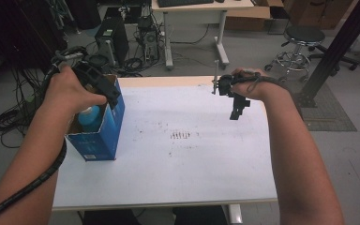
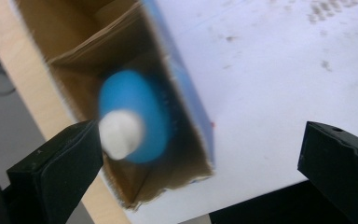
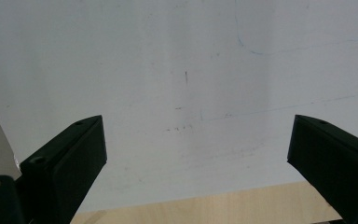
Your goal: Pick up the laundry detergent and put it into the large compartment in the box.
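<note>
1. A blue bottle (image 1: 90,118) with a white cap (image 2: 121,134) stood inside a blue box (image 1: 104,133). The box was open at the top.
2. The bottle's body was bright blue and round. In the left gripper view it looked blurry, with the white cap pointing up out of the box.
3. The box was brown cardboard on the inside and blue on the outside. It had small white print low on its front.
4. The box sat at the left edge of the white table (image 1: 178,159), near the far corner.
5. The left gripper (image 1: 104,90) hung just above the open box. Its jaws were spread wide apart and had let go. Nothing was between them; the bottle was below them, in the box.
6. The right gripper (image 1: 236,111) was well apart from the box, above the far right part of the table. Its jaws were also spread wide, with nothing in them.
7. The table top had some small dark marks near the middle.
</note>
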{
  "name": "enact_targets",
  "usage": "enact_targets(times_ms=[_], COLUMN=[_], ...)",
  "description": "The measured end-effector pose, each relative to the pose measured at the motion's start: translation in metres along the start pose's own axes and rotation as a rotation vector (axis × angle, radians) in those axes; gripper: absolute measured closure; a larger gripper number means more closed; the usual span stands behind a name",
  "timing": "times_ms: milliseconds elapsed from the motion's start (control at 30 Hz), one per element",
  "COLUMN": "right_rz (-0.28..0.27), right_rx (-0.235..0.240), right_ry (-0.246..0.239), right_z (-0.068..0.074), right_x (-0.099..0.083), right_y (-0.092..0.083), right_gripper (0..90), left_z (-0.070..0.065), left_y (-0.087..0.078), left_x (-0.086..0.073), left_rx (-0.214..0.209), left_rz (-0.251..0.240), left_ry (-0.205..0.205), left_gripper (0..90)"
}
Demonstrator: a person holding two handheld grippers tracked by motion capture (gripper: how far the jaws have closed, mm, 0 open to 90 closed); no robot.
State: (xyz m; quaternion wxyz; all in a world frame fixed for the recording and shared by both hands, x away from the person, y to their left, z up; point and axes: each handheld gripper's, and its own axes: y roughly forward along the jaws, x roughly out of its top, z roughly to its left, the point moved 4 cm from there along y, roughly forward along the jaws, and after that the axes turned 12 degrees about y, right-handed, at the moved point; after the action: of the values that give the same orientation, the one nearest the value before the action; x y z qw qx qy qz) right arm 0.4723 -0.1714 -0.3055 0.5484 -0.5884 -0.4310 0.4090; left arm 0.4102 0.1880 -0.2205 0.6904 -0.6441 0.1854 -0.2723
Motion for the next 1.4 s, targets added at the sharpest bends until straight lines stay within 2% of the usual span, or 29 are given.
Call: enact_targets(times_ms=[33,100,133,167,200,233,267,300,333,367,400,433,467,533,567,600,633,733,767,800,967,1033,1167,1200,1233,1300,1333,1367,1400], right_rz=[0.002,-0.001,0.001,0.001,-0.004,-0.004,-0.005,-0.004,-0.002,-0.002,-0.001,0.000,0.000,-0.001,0.001,0.001,0.001,-0.005,-0.006,-0.006,-0.012,-0.009,-0.020,-0.022,-0.022,-0.024,-0.024,-0.026,-0.026], right_rx=[-0.001,-0.001,0.001,0.001,0.000,0.000,0.000,0.000,-0.001,-0.001,-0.001,-0.001,-0.001,-0.001,-0.001,-0.001,-0.001,-0.002,-0.002,-0.002,0.000,0.002,0.004,0.006,0.006,0.006,0.008,0.008,0.008], right_ry=[0.000,0.001,0.000,0.000,-0.001,-0.001,-0.001,-0.002,-0.004,-0.004,-0.004,-0.004,-0.004,-0.007,-0.006,-0.006,-0.008,-0.007,-0.007,-0.007,-0.008,-0.007,-0.011,-0.014,-0.014,-0.018,-0.020,-0.022,-0.022], right_z=[0.000,0.000,0.001,0.001,0.001,0.001,0.001,0.001,0.002,0.002,0.002,0.002,0.002,0.002,0.003,0.003,0.003,0.004,0.005,0.005,0.006,0.007,0.008,0.009,0.009,0.010,0.010,0.011,0.011], right_x=[-0.001,-0.001,-0.001,-0.001,-0.002,-0.002,-0.002,-0.002,-0.003,-0.003,-0.003,-0.003,-0.003,-0.003,-0.003,-0.003,-0.003,-0.004,-0.005,-0.005,-0.007,-0.008,-0.008,-0.008,-0.008,-0.008,-0.008,-0.008,-0.008], right_y=[-0.001,-0.001,-0.002,-0.002,-0.002,-0.002,-0.002,-0.003,-0.003,-0.003,-0.003,-0.003,-0.003,-0.003,-0.003,-0.003,-0.003,-0.003,-0.004,-0.004,-0.006,-0.007,-0.007,-0.007,-0.007,-0.006,-0.006,-0.006,-0.006], right_gripper=[4.1,4.1,4.0,4.0,4.1,4.1,4.1,4.0,4.1,4.1,4.1,4.1,4.1,4.1,4.1,4.1,4.1,4.1,4.1,4.1,4.1,4.1,4.1,4.1,4.1,4.1,4.1,4.2,4.2], left_z=[-0.004,-0.008,-0.011,-0.011,-0.017,-0.017,-0.020,-0.023,-0.030,-0.030,-0.033,-0.040,-0.040,-0.045,-0.050,-0.050,-0.053,-0.059,-0.064,-0.064,-0.072,-0.075,-0.086,-0.092,-0.092,-0.098,-0.101,-0.107,-0.107], left_y=[-0.003,-0.006,-0.009,-0.009,-0.012,-0.012,-0.014,-0.016,-0.019,-0.019,-0.020,-0.023,-0.023,-0.024,-0.024,-0.024,-0.024,-0.024,-0.025,-0.025,-0.028,-0.029,-0.030,-0.031,-0.031,-0.031,-0.031,-0.029,-0.029], left_x=[0.003,0.006,0.008,0.008,0.011,0.011,0.013,0.015,0.018,0.018,0.019,0.021,0.021,0.023,0.024,0.024,0.025,0.026,0.027,0.027,0.027,0.027,0.027,0.026,0.026,0.026,0.026,0.026,0.026], left_rx=[0.002,-0.007,-0.012,-0.012,-0.014,-0.014,-0.017,-0.020,-0.018,-0.018,-0.010,-0.006,-0.006,-0.004,-0.001,-0.001,-0.021,-0.019,-0.024,-0.024,-0.036,-0.052,-0.073,-0.089,-0.089,-0.092,-0.108,-0.106,-0.106], left_rz=[-0.005,-0.015,-0.026,-0.026,-0.034,-0.034,-0.042,-0.050,-0.066,-0.066,-0.076,-0.079,-0.079,-0.085,-0.085,-0.085,-0.087,-0.096,-0.094,-0.094,-0.110,-0.115,-0.131,-0.147,-0.147,-0.151,-0.146,-0.133,-0.133], left_ry=[0.033,0.059,0.085,0.085,0.125,0.125,0.146,0.172,0.223,0.223,0.255,0.328,0.328,0.372,0.411,0.411,0.430,0.477,0.509,0.509,0.573,0.599,0.684,0.723,0.723,0.768,0.785,0.829,0.829], left_gripper=[0.2,0.2,0.2,0.2,0.2,0.1,0.1,0.2,0.2,0.2,0.2,0.2,0.2,0.2,0.2,0.2,0.2,0.2,0.2,0.2,0.2,0.2,0.2,0.2,0.2,0.1,0.1,0.1,0.2])
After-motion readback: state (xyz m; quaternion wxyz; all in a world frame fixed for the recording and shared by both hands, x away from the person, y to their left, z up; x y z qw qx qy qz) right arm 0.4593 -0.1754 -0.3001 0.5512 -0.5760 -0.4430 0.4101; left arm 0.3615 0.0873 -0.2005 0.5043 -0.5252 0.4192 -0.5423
